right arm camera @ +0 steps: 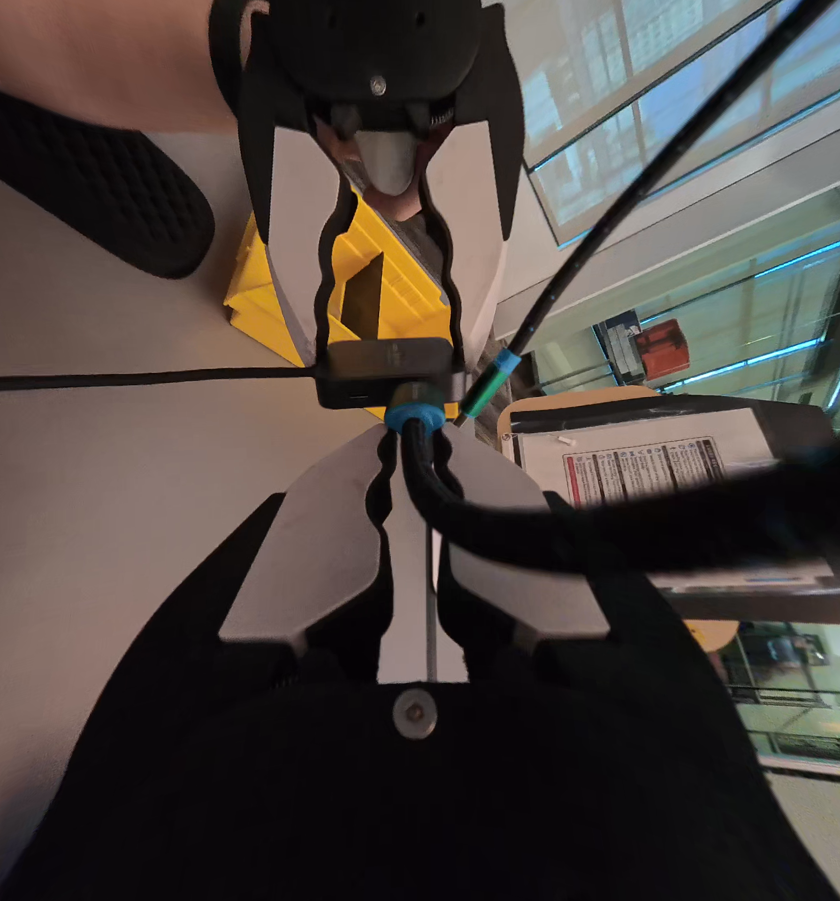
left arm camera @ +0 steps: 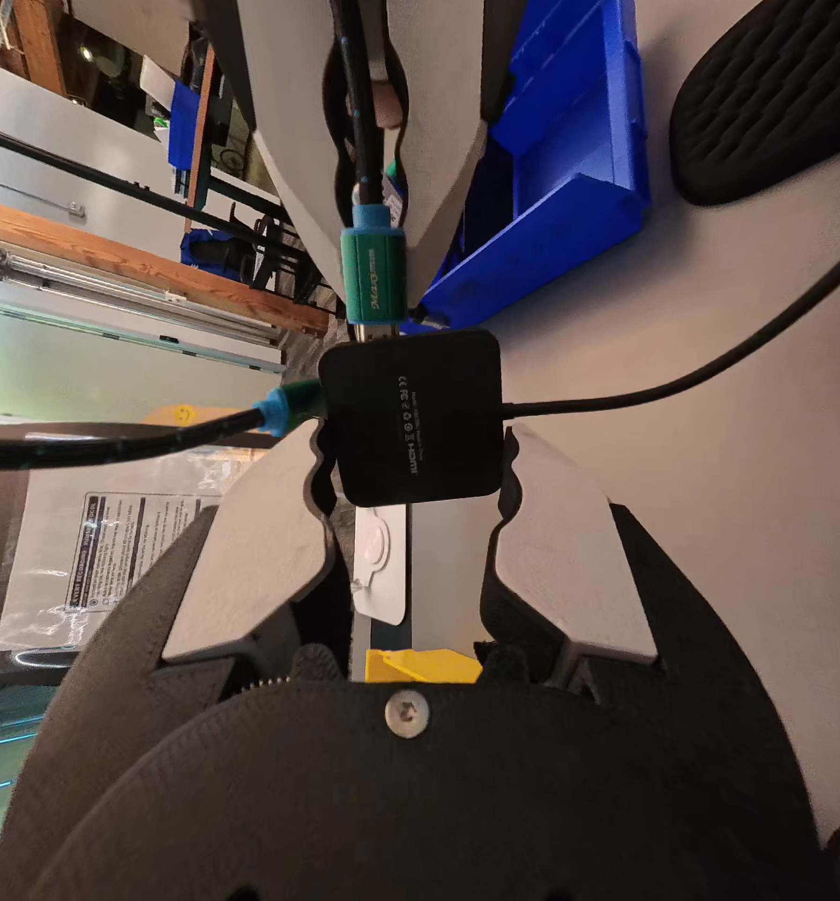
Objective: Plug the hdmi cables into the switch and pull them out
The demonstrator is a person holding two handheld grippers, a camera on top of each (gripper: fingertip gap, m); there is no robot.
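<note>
My left gripper [left arm camera: 413, 463] is shut on the black HDMI switch [left arm camera: 410, 419], gripping its two sides above the white table [left arm camera: 701, 487]. My right gripper [right arm camera: 413, 441] is shut on a black braided HDMI cable [right arm camera: 457, 507] just behind its green plug [left arm camera: 371, 273]. The plug's metal end sits in the switch's edge, with a little metal showing. A second green HDMI plug [right arm camera: 486, 385] sits by the switch's side; I cannot tell whether it is in a port. The switch [right arm camera: 384, 375] and left gripper [right arm camera: 386, 348] show in the right wrist view, and the right gripper [left arm camera: 376, 244] in the left wrist view.
The switch's own thin black lead [left arm camera: 652, 390] trails over the table. A blue bin [left arm camera: 554, 195] and a yellow bin [right arm camera: 262, 302] stand on the table beyond each gripper. A black ribbed pad [right arm camera: 116, 195] lies nearby. A laminated sheet [right arm camera: 652, 468] lies off the table's edge. The tips of one gripper are about 5 centimeters away from the tips of the other.
</note>
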